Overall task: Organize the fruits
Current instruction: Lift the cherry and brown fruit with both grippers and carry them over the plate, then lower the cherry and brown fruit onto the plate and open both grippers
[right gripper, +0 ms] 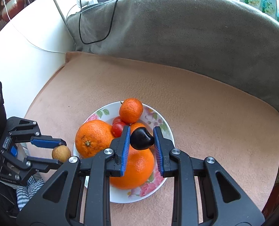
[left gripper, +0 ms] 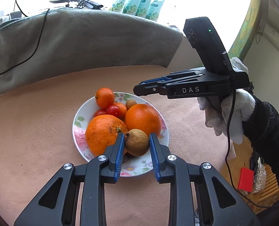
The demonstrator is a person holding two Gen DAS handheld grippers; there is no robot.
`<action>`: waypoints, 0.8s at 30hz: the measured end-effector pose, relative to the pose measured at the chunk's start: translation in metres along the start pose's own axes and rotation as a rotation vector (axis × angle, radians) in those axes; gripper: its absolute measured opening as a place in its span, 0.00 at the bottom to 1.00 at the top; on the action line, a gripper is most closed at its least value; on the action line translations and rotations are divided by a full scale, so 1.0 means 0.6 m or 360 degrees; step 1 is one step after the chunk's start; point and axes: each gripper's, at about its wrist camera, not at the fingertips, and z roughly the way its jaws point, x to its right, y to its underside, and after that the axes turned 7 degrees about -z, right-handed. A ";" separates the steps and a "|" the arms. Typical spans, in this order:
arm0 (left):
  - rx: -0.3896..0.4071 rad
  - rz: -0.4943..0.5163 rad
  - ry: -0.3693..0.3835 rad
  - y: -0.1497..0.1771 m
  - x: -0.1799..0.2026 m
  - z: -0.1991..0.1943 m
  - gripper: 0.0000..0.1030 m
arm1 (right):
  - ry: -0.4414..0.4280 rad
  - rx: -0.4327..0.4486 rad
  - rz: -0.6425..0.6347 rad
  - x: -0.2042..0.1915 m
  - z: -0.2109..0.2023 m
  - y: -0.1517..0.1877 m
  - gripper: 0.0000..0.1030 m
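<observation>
Left gripper (left gripper: 136, 143): black jointed arms with ribbed blue pads, closing on a rough, dull brown fruit (left gripper: 136, 142); the pads are pressing its two sides, and the fruit is hanging just over the near rim of the plate.
Right gripper (right gripper: 142, 138): the same build, clamping a glossy, dark, heart-shaped fruit (right gripper: 141, 139) above the plate's middle.
Plate (left gripper: 79, 124): white glazed ceramic with pink flowers, sitting on a soft peach cloth (left gripper: 36, 122).
Fruit on the plate: two big dimpled oranges (left gripper: 104, 131) are lying nearest, smooth red cherry tomatoes (left gripper: 113, 110) behind them, a small mandarin (left gripper: 105, 97) at the far rim.
Beyond: a grey fleecy blanket (left gripper: 94, 41) is lying bunched along the back.
</observation>
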 end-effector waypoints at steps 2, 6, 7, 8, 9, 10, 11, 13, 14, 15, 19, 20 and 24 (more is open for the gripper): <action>-0.0010 0.0017 -0.0006 0.002 0.008 0.008 0.24 | -0.0014 0.0008 0.0026 0.006 0.004 -0.001 0.25; -0.0024 0.0031 -0.0022 0.003 0.017 0.020 0.24 | -0.0028 -0.0007 0.0030 0.006 0.017 -0.005 0.25; -0.0025 0.0032 -0.0024 0.003 0.018 0.023 0.24 | -0.0023 -0.0013 0.0026 0.005 0.020 -0.004 0.25; -0.0026 0.0032 -0.0023 0.002 0.020 0.025 0.24 | -0.0023 -0.0019 0.0023 0.004 0.024 -0.005 0.25; -0.0025 0.0033 -0.0022 0.002 0.021 0.023 0.24 | -0.0025 -0.0025 0.0022 0.004 0.027 -0.005 0.25; -0.0024 0.0039 -0.0023 0.001 0.023 0.023 0.24 | -0.0021 -0.0029 0.0021 0.003 0.030 -0.005 0.25; -0.0021 0.0047 -0.0028 0.001 0.025 0.023 0.24 | -0.0019 -0.0031 0.0021 0.002 0.032 -0.006 0.25; -0.0019 0.0064 -0.0038 0.000 0.029 0.024 0.24 | -0.0023 -0.0032 0.0024 0.001 0.035 -0.007 0.25; -0.0019 0.0069 -0.0042 0.000 0.030 0.025 0.24 | -0.0021 -0.0032 0.0021 0.001 0.035 -0.007 0.25; -0.0019 0.0072 -0.0044 0.001 0.031 0.025 0.25 | -0.0018 -0.0033 0.0016 0.000 0.035 -0.007 0.25; -0.0025 0.0080 -0.0043 0.002 0.034 0.028 0.25 | -0.0019 -0.0032 0.0003 -0.004 0.033 -0.008 0.25; -0.0025 0.0082 -0.0044 0.003 0.035 0.030 0.25 | -0.0021 -0.0035 -0.0001 -0.005 0.034 -0.008 0.25; -0.0018 0.0091 -0.0050 0.001 0.036 0.031 0.25 | -0.0030 -0.0038 -0.0007 -0.010 0.034 -0.009 0.26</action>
